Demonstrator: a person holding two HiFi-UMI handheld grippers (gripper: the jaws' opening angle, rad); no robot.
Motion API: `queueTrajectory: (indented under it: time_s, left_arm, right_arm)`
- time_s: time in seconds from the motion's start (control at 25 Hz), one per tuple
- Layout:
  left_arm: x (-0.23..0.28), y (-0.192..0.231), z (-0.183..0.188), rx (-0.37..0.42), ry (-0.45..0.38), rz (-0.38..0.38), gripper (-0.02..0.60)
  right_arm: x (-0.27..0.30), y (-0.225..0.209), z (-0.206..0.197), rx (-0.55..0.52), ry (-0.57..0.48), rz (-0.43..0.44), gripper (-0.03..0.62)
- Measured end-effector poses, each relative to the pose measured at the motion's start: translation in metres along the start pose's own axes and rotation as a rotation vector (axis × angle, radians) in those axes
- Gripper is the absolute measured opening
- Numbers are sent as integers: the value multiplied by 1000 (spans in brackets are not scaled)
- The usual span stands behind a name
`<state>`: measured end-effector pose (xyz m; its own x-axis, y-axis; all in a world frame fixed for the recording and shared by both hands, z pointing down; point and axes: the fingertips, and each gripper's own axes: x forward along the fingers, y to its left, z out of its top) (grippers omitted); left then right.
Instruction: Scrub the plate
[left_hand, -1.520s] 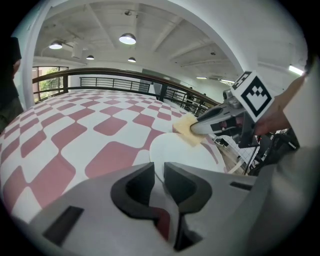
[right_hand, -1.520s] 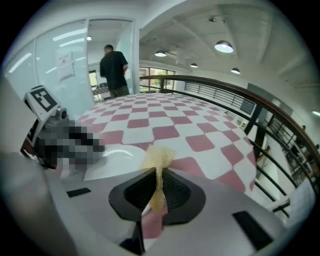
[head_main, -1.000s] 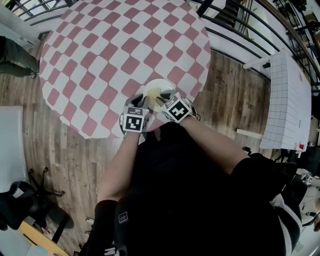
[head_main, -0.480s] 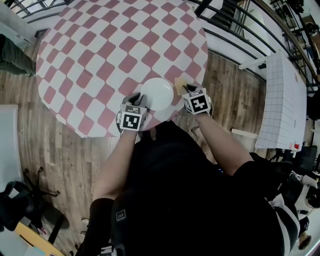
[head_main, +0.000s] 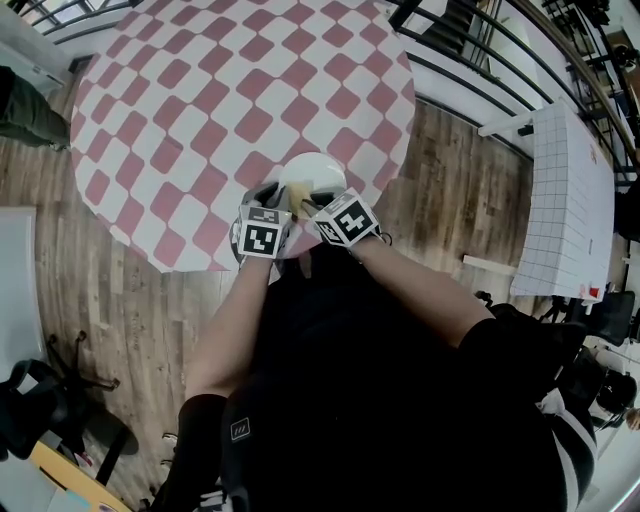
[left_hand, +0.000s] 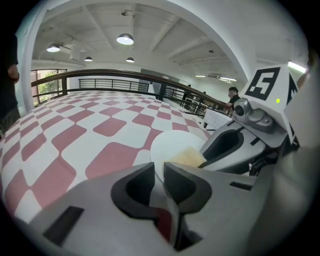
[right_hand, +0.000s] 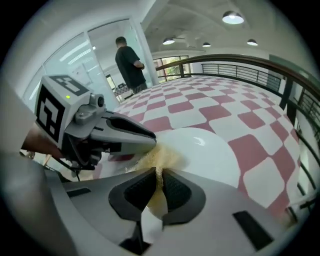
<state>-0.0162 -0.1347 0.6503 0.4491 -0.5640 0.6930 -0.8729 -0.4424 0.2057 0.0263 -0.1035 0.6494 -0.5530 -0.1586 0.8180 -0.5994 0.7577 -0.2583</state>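
Note:
A white plate (head_main: 318, 172) lies at the near edge of the round table with a pink-and-white check cloth (head_main: 200, 100). My left gripper (head_main: 278, 200) is shut on the plate's near-left rim; in the left gripper view the rim (left_hand: 172, 145) runs in between the closed jaws of the left gripper (left_hand: 159, 170). My right gripper (right_hand: 159, 175) is shut on a yellow sponge (right_hand: 159, 159), which presses on the near-left part of the plate (right_hand: 210, 150), right beside the left gripper's fingers (right_hand: 125, 132). From the head view the right gripper (head_main: 310, 204) and the sponge (head_main: 301, 193) sit over the plate's near side.
The table's edge runs just below the plate, with wooden floor beyond. A black railing (head_main: 470, 60) and a white gridded board (head_main: 570, 190) are to the right. An office chair (head_main: 40, 410) stands at lower left. A person (right_hand: 129, 60) stands far beyond the table.
Half a second ago my right gripper and sponge were off the plate to its right; now they are back on the plate's near-left part. The left gripper has kept its hold on the rim.

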Motion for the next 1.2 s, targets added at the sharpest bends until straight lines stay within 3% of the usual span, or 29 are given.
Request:
queueTrajectory:
  time_s: [0.32,0.4,0.48,0.56,0.64,0.72,0.76,0.84,0.92,1.0,1.08,1.2]
  left_arm:
    - [1,0,2,0,-9,-1,64]
    - [0,-1,2,0,-9,1,64]
    - [0,-1,2,1,-10,1,64]
    - [0,0,2,0,-12,2,64]
    - [0,0,2,0,-12,3,64]
    - [0,0,2,2,-11,4,63]
    - [0,0,2,4,-12,6,63]
    - [0,1,2,4,-11,11,63]
    - [1,2,1,-1,-10,14,63]
    - [0,1,1,-2,-5,14,63]
    - [2,1,1,4,-6,18,60]
    - [2,0,3,0,-23,23,60]
  right_arm:
    - [-35,-49,-27,22,2,-76,48]
    - [-43,-58,-30,-13,13,-101,48]
    - [-49,-71,-30,-101,34,-171,48]
    - [-58,-94,-28,-175,61,-295,46]
    - [-70,-121,-18,-148,29,-406,46]
    - [-77,-129,8,-90,-69,-430,46]
    - [-75,-123,23,-86,-114,-399,46]
    - [-56,-90,46,-123,-140,-247,46]
    - [-31,-40,45,-206,-64,-30,46]
    - [-16,-2,28,-311,29,118,46]
    - [-10,6,14,-326,66,155,48]
    - [1,-2,7,-210,84,150,48]
